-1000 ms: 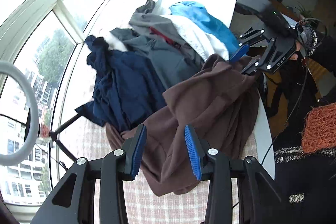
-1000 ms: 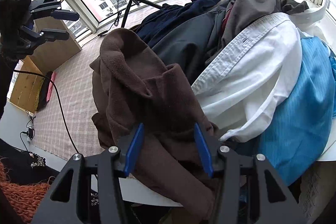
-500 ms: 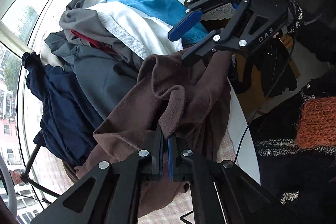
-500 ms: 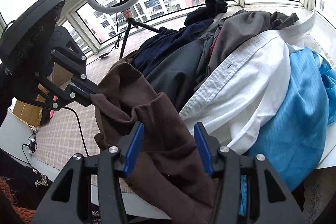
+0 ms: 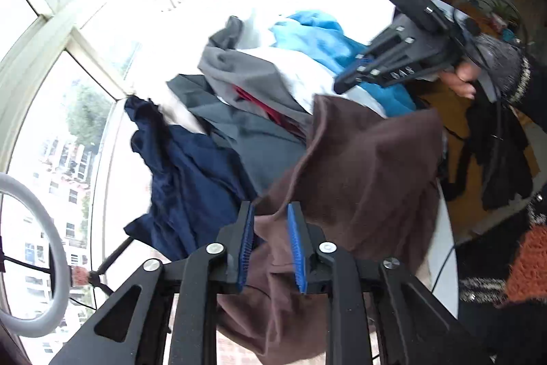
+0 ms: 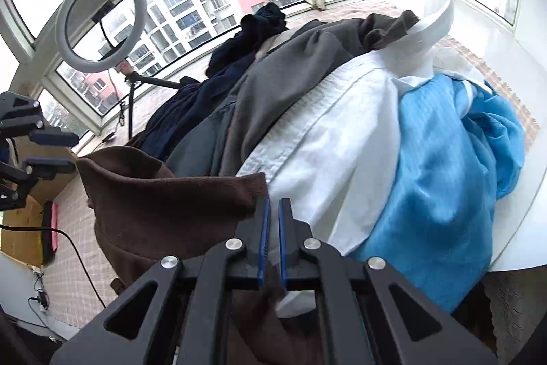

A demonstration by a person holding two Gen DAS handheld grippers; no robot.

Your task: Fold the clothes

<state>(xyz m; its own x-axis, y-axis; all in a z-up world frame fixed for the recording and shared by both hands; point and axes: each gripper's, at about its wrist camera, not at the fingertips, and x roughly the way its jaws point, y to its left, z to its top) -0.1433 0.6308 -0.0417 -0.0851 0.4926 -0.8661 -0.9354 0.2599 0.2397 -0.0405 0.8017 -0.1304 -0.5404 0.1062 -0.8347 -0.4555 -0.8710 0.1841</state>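
My left gripper (image 5: 270, 250), which was clamped on a fold of the brown garment (image 5: 369, 166) half a second ago, now has its jaws parted, with the cloth lying loose between them. My right gripper (image 6: 271, 242), spread wide until now, has pinched nearly closed at the garment's top corner. The brown cloth now hangs stretched flat between us rather than bunched.
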